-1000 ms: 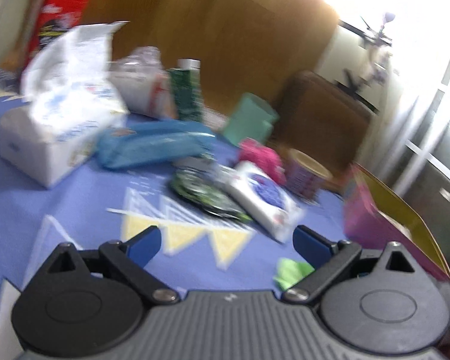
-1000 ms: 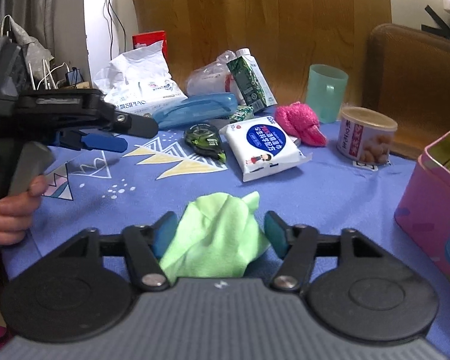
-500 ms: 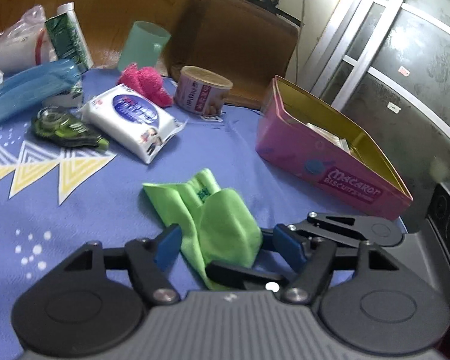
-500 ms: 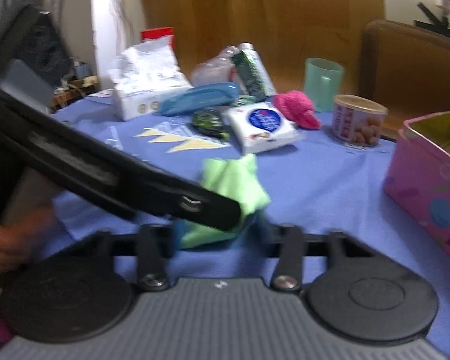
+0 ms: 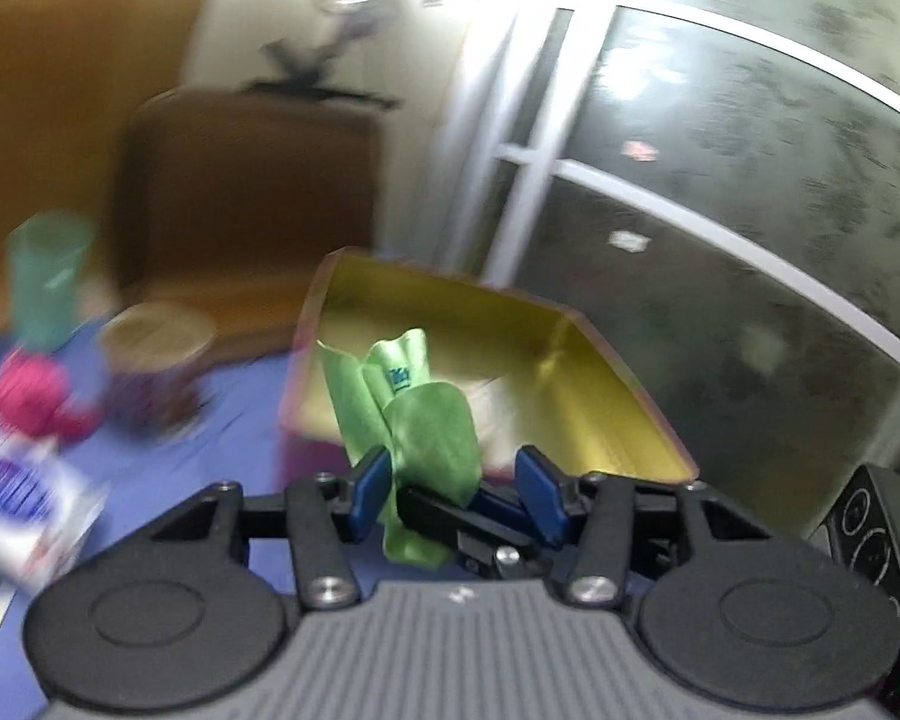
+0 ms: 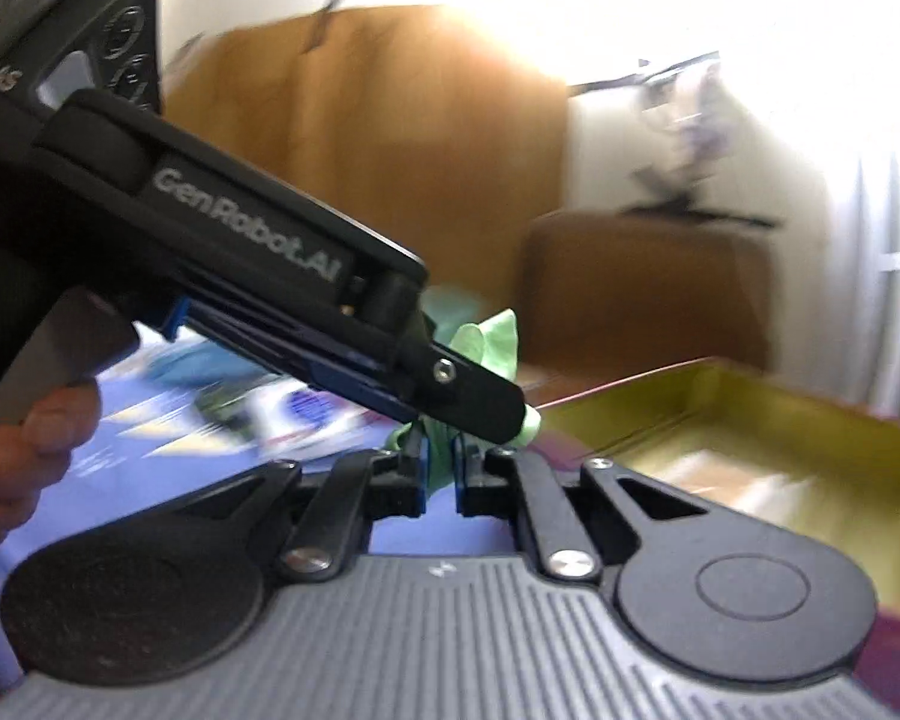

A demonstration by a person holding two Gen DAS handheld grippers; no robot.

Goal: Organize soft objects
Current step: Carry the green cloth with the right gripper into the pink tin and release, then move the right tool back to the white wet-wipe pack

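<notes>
Left wrist view: the left claw [image 5: 453, 489] has its blue pads closing around a crumpled lime-green microfibre cloth [image 5: 417, 405], with one pad at the cloth's left edge and the other still apart from it on the right. Between those pads the black tip of the right claw [image 5: 450, 513] crosses in from 4 o'clock, pinching the same cloth low down. The cloth stands up in front of an open pink tin box with a gold-yellow inside [image 5: 600, 384], which lies at 12 to 1 o'clock from the claws; pale contents show on its floor, blurred. At 9 o'clock on the blue patterned counter [image 5: 198, 468] stand a round can with a tan lid [image 5: 156, 366], a fuzzy pink bundle [image 5: 30, 396] and a translucent teal cup [image 5: 48, 282]; a white pack with a blue label [image 5: 24, 510] lies at 8 o'clock. A brown chair back [image 5: 246, 192] rises behind them.

Right wrist view: the right claw [image 6: 439, 471] is pressed together on a fold of the cloth [image 6: 492, 339]. The left claw's black body [image 6: 282, 294], held by a hand [image 6: 24, 450] at 9 o'clock, slants across from 10 o'clock and hides most of the cloth. The tin box [image 6: 744, 414] sits at 3 o'clock.
</notes>
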